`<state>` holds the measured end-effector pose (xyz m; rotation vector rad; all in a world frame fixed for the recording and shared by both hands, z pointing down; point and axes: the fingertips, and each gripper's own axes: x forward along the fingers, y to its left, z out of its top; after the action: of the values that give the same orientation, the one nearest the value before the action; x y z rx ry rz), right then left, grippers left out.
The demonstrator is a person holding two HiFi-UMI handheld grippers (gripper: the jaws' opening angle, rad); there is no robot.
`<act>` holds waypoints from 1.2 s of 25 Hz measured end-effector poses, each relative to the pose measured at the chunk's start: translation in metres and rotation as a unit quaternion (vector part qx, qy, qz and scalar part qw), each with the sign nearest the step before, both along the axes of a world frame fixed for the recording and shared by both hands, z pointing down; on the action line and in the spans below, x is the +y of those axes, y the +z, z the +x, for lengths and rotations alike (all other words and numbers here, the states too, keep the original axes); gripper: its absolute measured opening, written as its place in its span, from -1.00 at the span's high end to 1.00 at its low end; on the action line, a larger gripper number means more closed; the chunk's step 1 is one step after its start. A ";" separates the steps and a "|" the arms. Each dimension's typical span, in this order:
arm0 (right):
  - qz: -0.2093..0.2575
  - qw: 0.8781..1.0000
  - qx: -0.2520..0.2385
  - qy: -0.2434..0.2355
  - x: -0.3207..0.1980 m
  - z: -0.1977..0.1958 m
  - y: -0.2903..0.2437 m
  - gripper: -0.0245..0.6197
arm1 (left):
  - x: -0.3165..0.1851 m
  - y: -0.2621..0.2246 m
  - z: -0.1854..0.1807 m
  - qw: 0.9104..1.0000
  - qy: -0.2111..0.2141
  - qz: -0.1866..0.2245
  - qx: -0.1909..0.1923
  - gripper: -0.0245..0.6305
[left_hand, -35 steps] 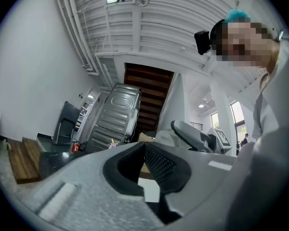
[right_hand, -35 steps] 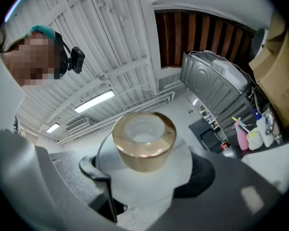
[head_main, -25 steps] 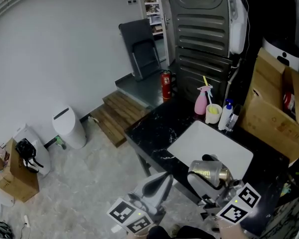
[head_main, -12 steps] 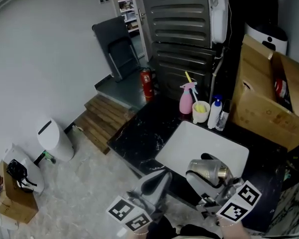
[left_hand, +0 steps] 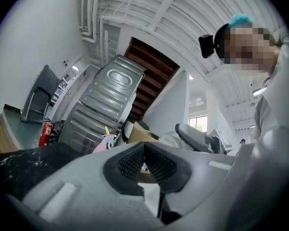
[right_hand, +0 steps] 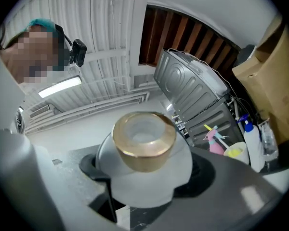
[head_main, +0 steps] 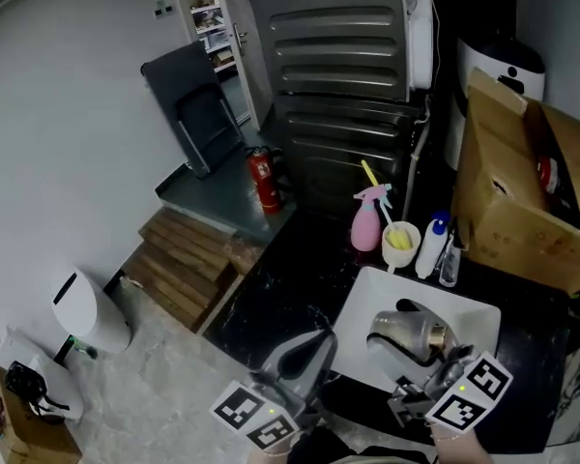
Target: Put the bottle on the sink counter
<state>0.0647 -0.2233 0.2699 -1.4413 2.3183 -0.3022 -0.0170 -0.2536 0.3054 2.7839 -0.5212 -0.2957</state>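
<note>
I can't read any words or numbers here; the print on the cardboard box [head_main: 507, 196] and the fire extinguisher [head_main: 264, 182] label is too small.

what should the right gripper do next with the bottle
Probably carry the bottle left and lower it onto the bare black counter. The right gripper is shut on it, and in the head view it appears over the white sink, not the counter.
</note>
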 end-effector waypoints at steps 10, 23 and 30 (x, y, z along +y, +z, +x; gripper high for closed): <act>-0.023 0.997 0.015 0.065 -0.116 0.000 0.011 -0.12 | -0.123 0.014 0.003 0.998 0.062 -0.019 -0.012 0.92; -0.097 0.986 0.038 0.132 -0.215 0.026 0.067 -0.13 | -0.218 0.058 0.024 0.993 0.102 -0.050 -0.030 0.92; -0.138 0.979 0.053 0.142 -0.254 0.033 0.100 -0.13 | -0.249 0.083 0.031 0.991 0.103 -0.071 -0.041 0.92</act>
<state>0.0976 -0.4772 0.3697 -1.9410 2.1761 -0.4881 0.0142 -0.5027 0.3882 2.6899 -0.2583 -0.0952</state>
